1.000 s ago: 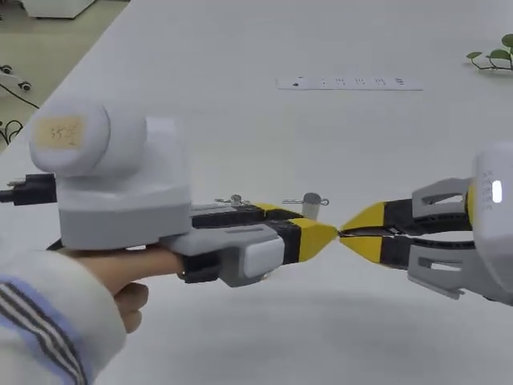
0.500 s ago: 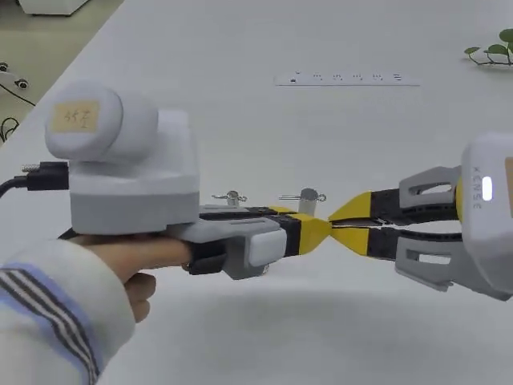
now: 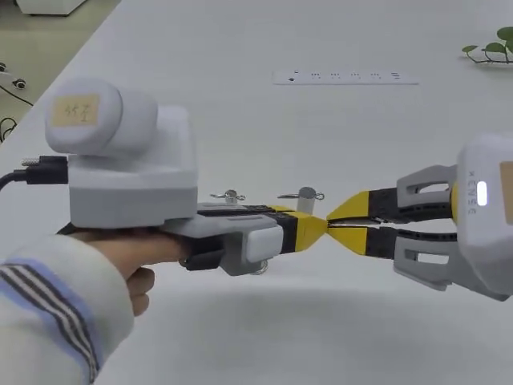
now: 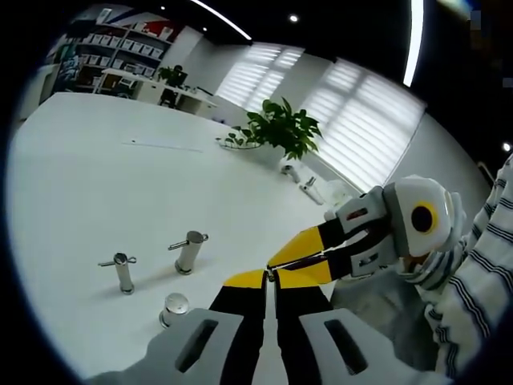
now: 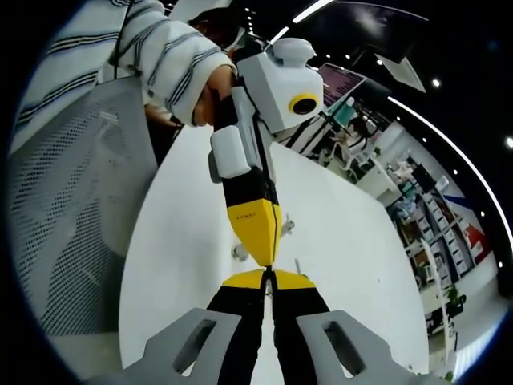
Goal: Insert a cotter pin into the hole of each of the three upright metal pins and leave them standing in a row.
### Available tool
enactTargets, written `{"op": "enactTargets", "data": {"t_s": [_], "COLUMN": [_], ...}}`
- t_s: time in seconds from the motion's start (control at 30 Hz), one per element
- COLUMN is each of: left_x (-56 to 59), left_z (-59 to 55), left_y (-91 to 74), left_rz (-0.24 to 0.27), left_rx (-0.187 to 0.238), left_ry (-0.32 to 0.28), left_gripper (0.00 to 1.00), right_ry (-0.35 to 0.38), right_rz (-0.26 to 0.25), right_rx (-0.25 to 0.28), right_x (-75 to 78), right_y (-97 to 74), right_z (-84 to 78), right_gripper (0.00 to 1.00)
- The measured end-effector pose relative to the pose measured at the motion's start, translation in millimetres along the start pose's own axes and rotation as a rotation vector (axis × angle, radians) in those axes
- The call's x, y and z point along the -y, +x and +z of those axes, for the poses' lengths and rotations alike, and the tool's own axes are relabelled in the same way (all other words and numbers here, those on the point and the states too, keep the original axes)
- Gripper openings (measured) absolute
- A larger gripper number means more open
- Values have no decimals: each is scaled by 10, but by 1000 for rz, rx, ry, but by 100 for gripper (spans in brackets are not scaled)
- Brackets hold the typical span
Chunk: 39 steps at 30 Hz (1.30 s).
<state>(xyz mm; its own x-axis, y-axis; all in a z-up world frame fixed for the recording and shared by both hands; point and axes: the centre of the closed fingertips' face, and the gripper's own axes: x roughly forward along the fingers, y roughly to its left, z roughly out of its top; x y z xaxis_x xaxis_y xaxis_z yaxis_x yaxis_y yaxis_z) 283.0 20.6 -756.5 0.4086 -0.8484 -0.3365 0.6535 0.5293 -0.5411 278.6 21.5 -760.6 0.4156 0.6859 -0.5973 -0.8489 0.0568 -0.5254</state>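
This is an office or lab. A long white tabletop [image 3: 361,321] carries a power strip [image 3: 345,77]. Window blinds [image 4: 357,112], a potted plant [image 4: 280,128] and stocked shelves [image 4: 120,36] stand behind.

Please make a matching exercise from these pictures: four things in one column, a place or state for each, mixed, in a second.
1 power strip
2 plant
3 left gripper
4 metal pin nearest the left gripper

A tip to tip with the right gripper
B upright, nothing seen through it
C green, head view's right edge
D white, flat, far from both grippers

Pairs: 1-D; 2-C; 3-A; 4-B
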Motion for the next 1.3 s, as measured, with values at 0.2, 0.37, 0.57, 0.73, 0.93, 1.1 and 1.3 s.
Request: {"op": "enactTargets", "data": {"t_s": [0.2, 0.37, 0.57, 0.73, 0.93, 1.1, 1.3], "left_x": [-1, -5, -17, -63, -98, -41, 139], "left_z": [-46, -46, -32, -17, -3, -22, -45], "left_y": [-8, -23, -41, -82, -170, -202, -209], "left_rz": [11, 15, 17, 20, 9, -30, -99], "left_rx": [-46, -50, -45, -43, -44, -46, -36], "left_ry": [-11, -20, -20, -14, 66, 164, 309], "left_gripper": [1, 0, 0, 0, 0, 0, 0], "right_ry": [-8, 7, -5, 63, 197, 345, 420], "right_rz": [10, 11, 18, 22, 53, 117, 180], "right_rx": [-1, 5, 27, 32, 75, 153, 205], "right_x": [-32, -35, -38, -14, 14, 7, -28], "right_y": [2, 4, 10, 31, 9, -9, -31], "right_z": [2, 15, 54, -1, -49, 15, 78], "right_gripper": [3, 4, 6, 16, 22, 22, 21]}}
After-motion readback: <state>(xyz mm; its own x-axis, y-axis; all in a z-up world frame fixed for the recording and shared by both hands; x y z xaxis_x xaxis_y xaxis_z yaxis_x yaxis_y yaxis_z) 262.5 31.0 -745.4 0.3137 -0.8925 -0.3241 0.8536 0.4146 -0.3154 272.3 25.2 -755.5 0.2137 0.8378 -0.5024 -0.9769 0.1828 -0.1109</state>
